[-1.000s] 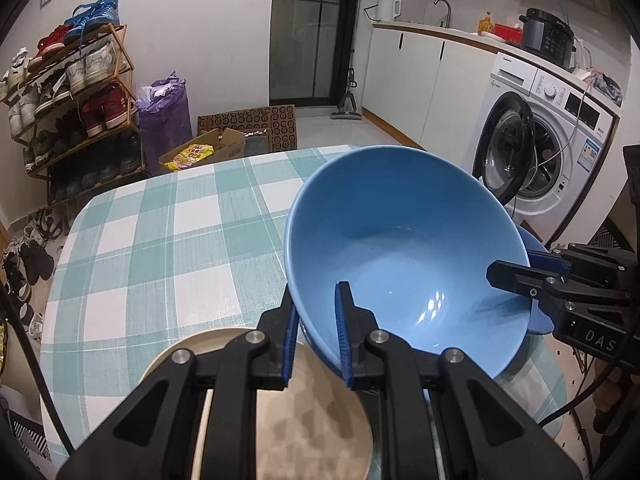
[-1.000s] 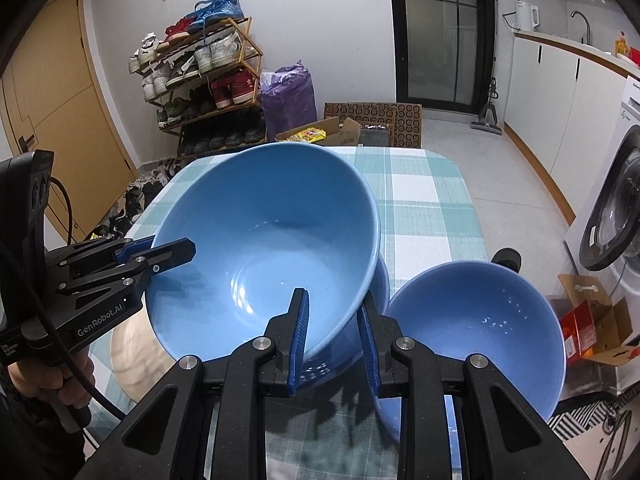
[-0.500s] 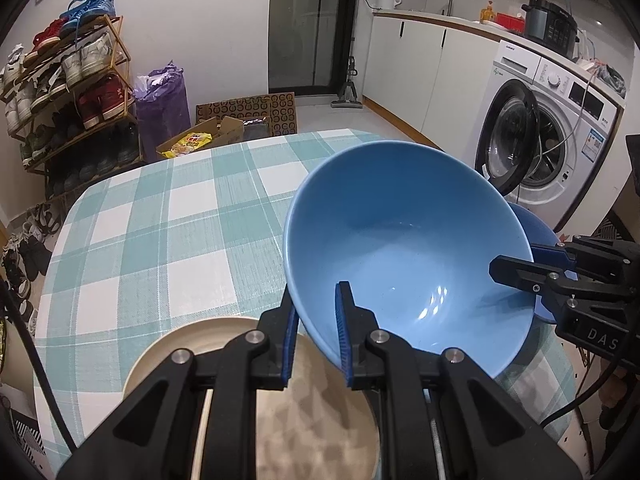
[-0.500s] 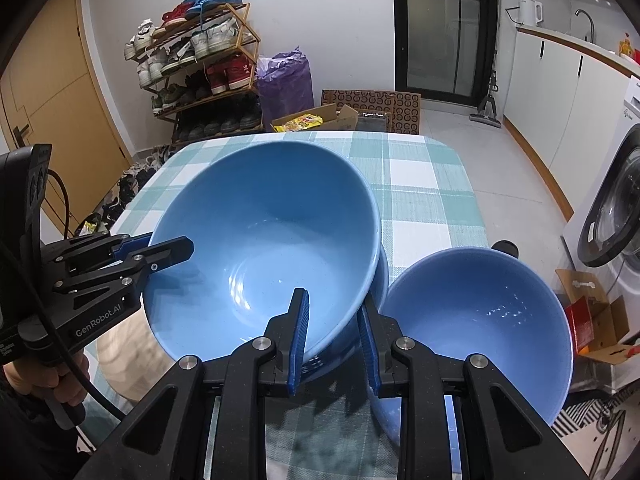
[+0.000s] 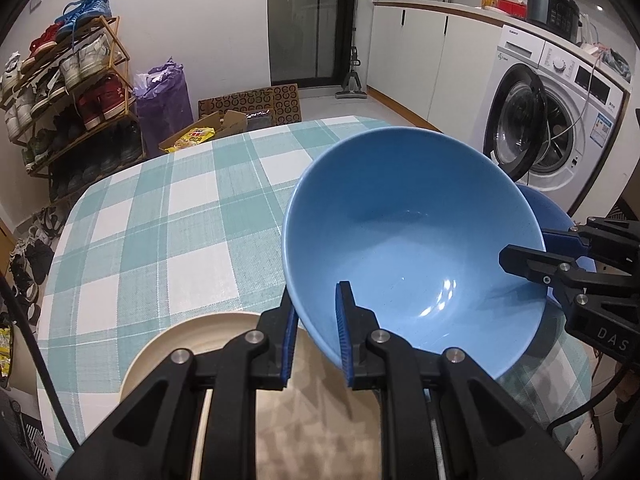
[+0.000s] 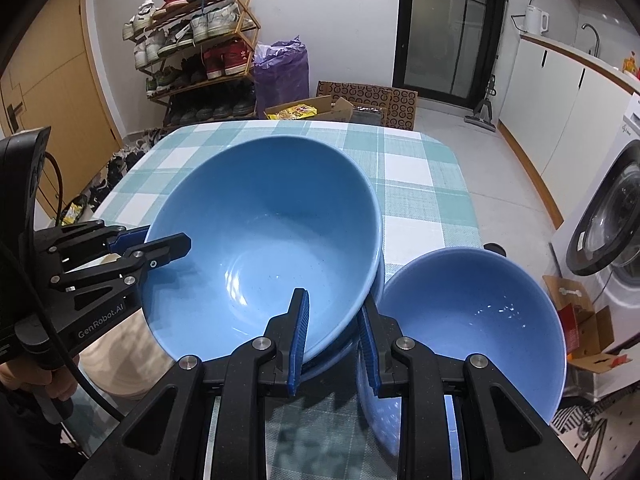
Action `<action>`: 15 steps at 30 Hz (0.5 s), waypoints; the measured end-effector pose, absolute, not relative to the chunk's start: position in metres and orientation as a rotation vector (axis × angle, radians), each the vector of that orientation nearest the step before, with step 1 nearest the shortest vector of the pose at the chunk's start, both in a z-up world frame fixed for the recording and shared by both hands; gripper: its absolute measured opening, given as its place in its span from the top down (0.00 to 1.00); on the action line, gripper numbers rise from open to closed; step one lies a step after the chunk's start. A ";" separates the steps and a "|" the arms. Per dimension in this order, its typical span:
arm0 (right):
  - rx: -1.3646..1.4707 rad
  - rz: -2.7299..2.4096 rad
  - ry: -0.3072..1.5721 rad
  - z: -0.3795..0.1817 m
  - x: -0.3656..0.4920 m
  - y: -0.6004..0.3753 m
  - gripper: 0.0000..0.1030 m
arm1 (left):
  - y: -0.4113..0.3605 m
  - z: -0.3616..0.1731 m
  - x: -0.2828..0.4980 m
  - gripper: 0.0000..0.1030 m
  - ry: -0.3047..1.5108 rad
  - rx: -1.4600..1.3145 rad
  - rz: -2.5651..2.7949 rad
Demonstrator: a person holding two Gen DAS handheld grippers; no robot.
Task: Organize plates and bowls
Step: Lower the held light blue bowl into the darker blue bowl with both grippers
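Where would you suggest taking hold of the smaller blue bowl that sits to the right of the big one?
Grip the smaller blue bowl by its thin rim, one finger inside and one outside. It sits upright and open-topped on the checked tablecloth. Come from above at its right edge, probably safest because the big bowl crowds its left.

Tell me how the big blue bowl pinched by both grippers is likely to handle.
The big blue bowl looks rigid and glazed, so likely slippery in thin rim pinches. Held tilted by the left gripper and right gripper, it may swing. Probably breakable if dropped.
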State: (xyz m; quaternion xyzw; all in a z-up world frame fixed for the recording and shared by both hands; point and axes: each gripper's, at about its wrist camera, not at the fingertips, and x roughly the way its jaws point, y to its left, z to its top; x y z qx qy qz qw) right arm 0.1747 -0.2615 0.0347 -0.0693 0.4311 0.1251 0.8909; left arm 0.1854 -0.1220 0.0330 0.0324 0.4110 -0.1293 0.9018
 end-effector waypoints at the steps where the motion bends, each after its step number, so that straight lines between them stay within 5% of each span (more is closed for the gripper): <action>1: -0.146 0.258 0.896 0.034 0.175 -0.262 0.76 | -0.122 0.033 0.186 0.84 0.851 0.069 -0.266; 15: -0.197 0.240 0.908 0.029 0.175 -0.256 0.76 | -0.124 0.028 0.185 0.80 0.863 0.095 -0.261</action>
